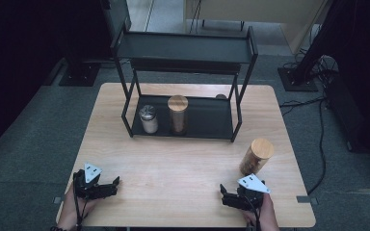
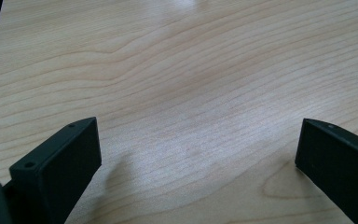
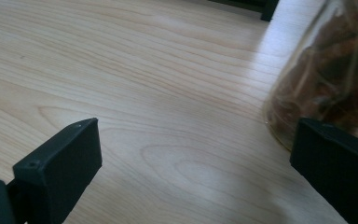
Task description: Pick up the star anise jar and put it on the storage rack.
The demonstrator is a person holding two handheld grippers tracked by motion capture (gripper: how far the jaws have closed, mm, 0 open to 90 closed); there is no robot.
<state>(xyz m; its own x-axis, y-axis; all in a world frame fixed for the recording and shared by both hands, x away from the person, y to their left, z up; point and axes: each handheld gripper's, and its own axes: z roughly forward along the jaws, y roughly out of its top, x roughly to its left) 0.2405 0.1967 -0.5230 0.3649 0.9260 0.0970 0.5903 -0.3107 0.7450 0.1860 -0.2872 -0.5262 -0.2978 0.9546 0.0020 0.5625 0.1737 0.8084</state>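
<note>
Right tool [image 1: 240, 195] sits at the lower right of the high view; the loose jar [image 1: 256, 156] with the wooden lid stands just above it, slightly right, upright on the counter [image 1: 183, 159]. So the jar lies ahead and a touch right of that tool, and we'd judge the right hand takes it. Left tool [image 1: 107, 186] is well apart at lower left.

Both tools: jaws spread wide, nothing held.

Right gripper view adds what the high view can't: the jar's glass wall [image 3: 326, 70], brown contents inside, off to the right edge, not yet between the jaws.

The high view gives the rack [image 1: 183, 96] with two jars on its lower shelf.
</note>
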